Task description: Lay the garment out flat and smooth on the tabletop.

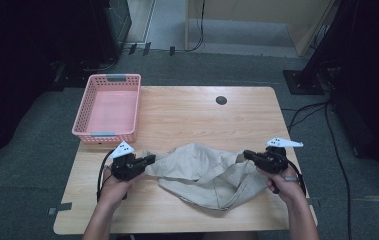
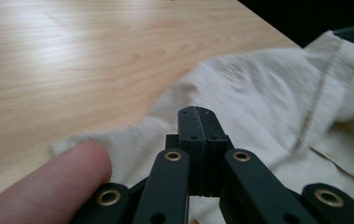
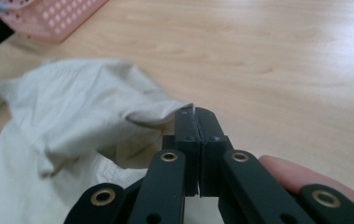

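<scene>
Both forearms enter from six o'clock. The left gripper (image 1: 149, 159), held in the left hand (image 1: 114, 187), points toward three o'clock, jaws pressed together. The right gripper (image 1: 247, 154), in the right hand (image 1: 287, 184), points toward nine o'clock, jaws likewise closed.

Light wood counter (image 1: 187, 112) on grey carpet floor (image 1: 37, 150); dark surroundings, cables (image 1: 337, 150) at right, pale wall panel (image 1: 257, 20) behind.

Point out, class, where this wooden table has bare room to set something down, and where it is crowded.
Free: the far right of the light wooden table, between the pink plastic basket and the right edge, around the small dark round hole; also a narrow front strip. Crowded: the near middle, where the crumpled beige cloth stretches between the left gripper and right gripper.
</scene>
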Demonstrator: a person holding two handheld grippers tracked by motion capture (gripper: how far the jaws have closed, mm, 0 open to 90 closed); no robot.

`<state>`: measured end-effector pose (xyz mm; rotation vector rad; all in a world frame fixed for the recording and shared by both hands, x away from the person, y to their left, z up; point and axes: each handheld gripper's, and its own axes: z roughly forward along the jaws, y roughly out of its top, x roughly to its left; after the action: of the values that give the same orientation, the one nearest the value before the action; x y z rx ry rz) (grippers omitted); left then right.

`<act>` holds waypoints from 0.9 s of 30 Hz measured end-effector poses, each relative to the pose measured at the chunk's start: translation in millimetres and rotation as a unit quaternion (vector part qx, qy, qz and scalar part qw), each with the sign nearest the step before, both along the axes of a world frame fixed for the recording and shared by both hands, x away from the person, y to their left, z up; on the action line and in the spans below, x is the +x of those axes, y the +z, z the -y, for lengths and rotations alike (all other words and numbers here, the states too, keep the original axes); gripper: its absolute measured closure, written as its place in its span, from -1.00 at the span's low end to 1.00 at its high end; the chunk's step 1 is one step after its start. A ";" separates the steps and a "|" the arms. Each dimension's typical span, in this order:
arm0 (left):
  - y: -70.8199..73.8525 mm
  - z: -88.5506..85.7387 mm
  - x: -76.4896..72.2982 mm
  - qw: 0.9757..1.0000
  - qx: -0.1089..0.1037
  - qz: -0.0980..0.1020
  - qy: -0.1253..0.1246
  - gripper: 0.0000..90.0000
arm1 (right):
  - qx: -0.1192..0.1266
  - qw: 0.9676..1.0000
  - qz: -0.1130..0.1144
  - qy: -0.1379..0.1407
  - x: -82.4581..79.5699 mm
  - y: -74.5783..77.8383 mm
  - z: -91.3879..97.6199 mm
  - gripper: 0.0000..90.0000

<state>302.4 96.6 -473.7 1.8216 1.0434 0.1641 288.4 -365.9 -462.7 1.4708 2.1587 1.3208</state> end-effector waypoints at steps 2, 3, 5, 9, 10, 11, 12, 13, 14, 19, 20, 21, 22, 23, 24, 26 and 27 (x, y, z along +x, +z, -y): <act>-1.6 -1.0 9.0 1.000 0.007 -0.009 0.020 1.00 | 0.005 1.000 -0.007 -0.011 13.1 0.9 3.3 1.00; -2.5 -1.1 11.1 0.999 0.014 -0.009 0.029 1.00 | 0.007 1.000 -0.011 -0.018 19.3 0.4 5.1 1.00; -2.9 1.9 8.7 0.999 0.026 0.005 0.026 1.00 | 0.006 0.999 -0.023 -0.031 29.8 -2.9 7.0 1.00; -3.8 20.7 -11.1 0.997 0.032 0.063 -0.040 0.29 | -0.008 0.999 -0.035 -0.035 36.9 -13.5 2.0 1.00; -4.2 24.9 -16.0 0.995 0.038 0.074 -0.051 0.15 | -0.007 0.999 -0.035 -0.035 36.9 -15.8 0.4 1.00; -4.8 28.6 -20.8 0.994 0.040 0.083 -0.061 0.00 | -0.006 0.999 -0.035 -0.036 36.2 -17.4 -1.2 1.00; -5.3 31.5 -25.6 0.992 0.045 0.090 -0.072 -0.09 | -0.006 0.999 -0.034 -0.036 35.4 -18.3 -2.1 1.00; -5.9 34.4 -30.6 0.991 0.051 0.096 -0.081 -0.16 | -0.004 0.999 -0.032 -0.037 34.3 -18.6 -2.9 1.00; -6.8 36.9 -35.6 0.989 0.057 0.100 -0.090 -0.22 | -0.003 0.999 -0.029 -0.037 33.1 -18.3 -3.3 1.00; -19.1 52.2 -53.9 0.981 0.117 0.110 -0.105 -0.32 | -0.005 0.999 -0.021 -0.033 29.5 -15.7 -2.6 1.00; -22.8 56.3 -55.0 0.979 0.135 0.112 -0.103 -0.33 | -0.005 0.999 -0.021 -0.033 29.5 -15.7 -2.7 1.00; -26.5 60.6 -54.9 0.977 0.151 0.111 -0.100 -0.34 | -0.005 0.999 -0.022 -0.032 29.7 -16.0 -3.1 1.00; -30.1 64.8 -53.7 0.975 0.172 0.109 -0.089 -0.34 | -0.006 0.999 -0.022 -0.030 29.8 -16.6 -3.8 1.00; -33.8 68.9 -51.8 0.974 0.189 0.104 -0.075 -0.34 | -0.007 0.999 -0.023 -0.031 29.8 -17.2 -4.7 1.00; -37.2 71.9 -49.6 0.971 0.206 0.104 -0.061 -0.35 | -0.007 0.999 -0.025 -0.029 29.7 -17.8 -5.5 1.00; -41.8 76.4 -45.2 0.966 0.235 0.100 -0.024 -0.32 | -0.010 0.999 -0.026 -0.028 29.0 -20.2 -6.9 1.00; -42.5 76.7 -42.9 0.969 0.229 0.094 -0.017 -0.24 | -0.011 0.999 -0.026 -0.029 28.5 -21.0 -7.0 1.00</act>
<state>259.5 19.9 -516.2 2.1825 0.8872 0.5866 316.9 -358.9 -483.7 1.5627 2.1388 1.2487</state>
